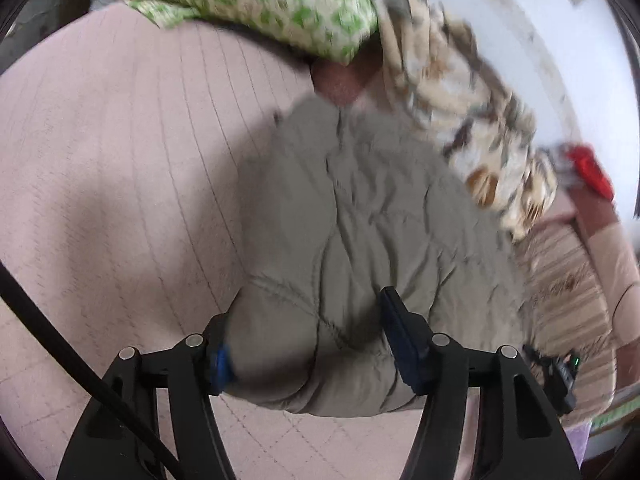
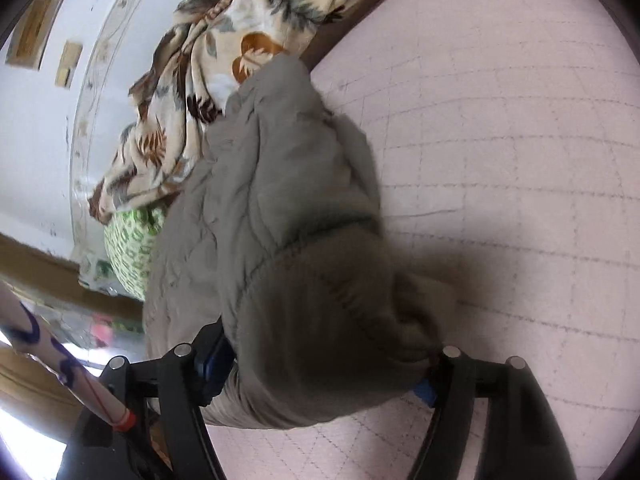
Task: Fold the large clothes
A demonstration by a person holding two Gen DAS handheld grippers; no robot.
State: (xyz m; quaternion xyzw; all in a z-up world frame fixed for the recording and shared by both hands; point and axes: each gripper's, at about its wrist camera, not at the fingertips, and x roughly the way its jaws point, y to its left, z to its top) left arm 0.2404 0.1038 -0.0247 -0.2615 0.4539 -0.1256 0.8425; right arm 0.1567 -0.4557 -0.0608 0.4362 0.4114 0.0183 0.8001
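A padded grey-green quilted jacket [image 1: 360,216] lies bunched on a pink quilted bed cover [image 1: 120,160]. My left gripper [image 1: 308,332] has its fingers wide apart with a thick fold of the jacket between them; the left finger is mostly hidden by the cloth. In the right wrist view the jacket [image 2: 280,220] fills the middle. My right gripper [image 2: 320,364] also straddles a thick bundle of it, which hides both fingertips. Whether either gripper clamps the cloth cannot be told.
A floral beige blanket [image 1: 460,92] and a green-patterned pillow [image 1: 260,4] lie at the bed's far side by a white wall [image 1: 560,60]. A red object [image 1: 588,168] and striped bedding [image 1: 560,280] are at the right. The pink cover [image 2: 500,140] spreads to the right in the right wrist view.
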